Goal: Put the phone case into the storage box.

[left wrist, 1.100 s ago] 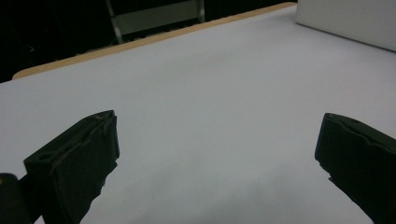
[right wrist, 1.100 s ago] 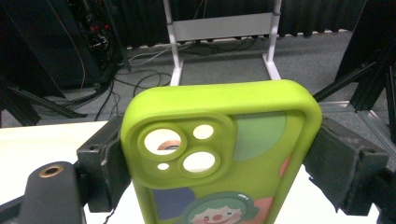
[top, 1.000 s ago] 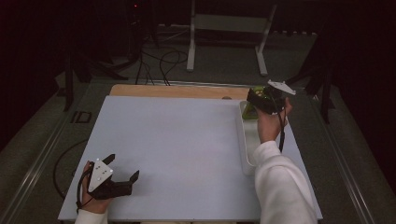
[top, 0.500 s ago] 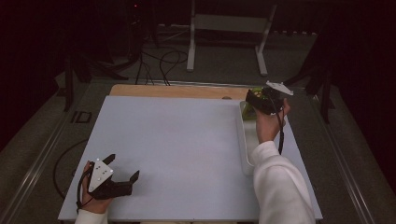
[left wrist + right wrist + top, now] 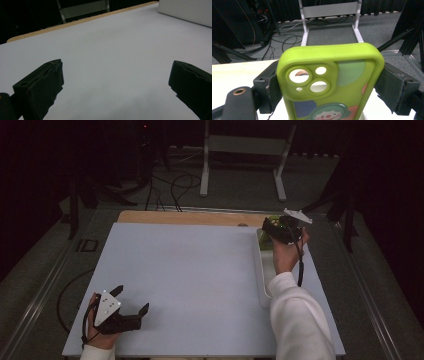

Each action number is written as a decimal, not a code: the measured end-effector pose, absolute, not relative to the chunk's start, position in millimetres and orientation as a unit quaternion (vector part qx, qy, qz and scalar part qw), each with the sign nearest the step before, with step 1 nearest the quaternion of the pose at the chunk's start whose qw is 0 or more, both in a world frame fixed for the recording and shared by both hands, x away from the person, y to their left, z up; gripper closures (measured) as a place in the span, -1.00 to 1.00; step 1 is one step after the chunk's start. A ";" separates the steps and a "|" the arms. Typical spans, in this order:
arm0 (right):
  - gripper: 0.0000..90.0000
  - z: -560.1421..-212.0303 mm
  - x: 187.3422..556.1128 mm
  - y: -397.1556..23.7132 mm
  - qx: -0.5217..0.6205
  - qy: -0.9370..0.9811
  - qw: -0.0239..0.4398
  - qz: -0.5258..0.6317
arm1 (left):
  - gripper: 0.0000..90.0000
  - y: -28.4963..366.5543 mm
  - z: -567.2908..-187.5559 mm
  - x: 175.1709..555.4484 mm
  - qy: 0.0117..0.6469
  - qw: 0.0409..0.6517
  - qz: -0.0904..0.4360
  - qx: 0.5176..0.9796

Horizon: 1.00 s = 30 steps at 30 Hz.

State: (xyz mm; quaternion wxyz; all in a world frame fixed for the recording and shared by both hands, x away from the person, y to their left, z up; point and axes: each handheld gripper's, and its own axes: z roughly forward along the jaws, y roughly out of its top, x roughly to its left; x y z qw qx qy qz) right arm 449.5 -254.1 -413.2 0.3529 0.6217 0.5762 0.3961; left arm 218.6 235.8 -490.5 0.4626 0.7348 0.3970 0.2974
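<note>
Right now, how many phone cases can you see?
1. A green phone case sits clamped between the fingers of the right gripper, over the white tray. Others may lie hidden in the tray.

High view looks down over the table [image 5: 200, 270]; both gripper views skim low across it.

A white sheet [image 5: 200, 280] covers most of the counter [image 5: 185, 217], whose bare wooden strip shows along the far edge. Along the sheet's right side lies a long white tray [image 5: 261, 280], its rim raised. Beyond the counter, on the grey floor [image 5: 240, 190], stands a white metal frame [image 5: 245, 145] on two legs. Black cables [image 5: 170, 185] curl on the floor to its left, near dark stands [image 5: 85, 195]. A small dark plate, perhaps a floor socket, sits left of the counter [image 5: 88, 245].
</note>
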 end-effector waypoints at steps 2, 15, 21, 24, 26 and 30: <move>-0.64 -415.1 449.9 -253.8 0.622 0.577 0.353 0.395 | -0.99 235.7 -490.4 218.6 0.397 0.463 0.298 0.735; -0.64 -421.9 453.0 -251.9 0.623 0.582 0.350 0.388 | -0.99 235.3 -490.5 218.4 0.397 0.464 0.297 0.734; -0.64 -425.3 454.6 -251.0 0.627 0.583 0.350 0.381 | -0.99 235.2 -490.6 218.6 0.396 0.463 0.297 0.735; -0.64 -426.7 455.2 -250.7 0.629 0.582 0.346 0.382 | -0.99 234.9 -490.9 218.7 0.395 0.463 0.297 0.736; -0.65 -427.9 455.8 -250.1 0.630 0.584 0.344 0.379 | -0.99 234.8 -490.8 218.6 0.395 0.463 0.297 0.736; -0.65 -430.2 457.4 -249.8 0.630 0.587 0.343 0.375 | -0.99 234.3 -490.9 218.5 0.395 0.462 0.297 0.736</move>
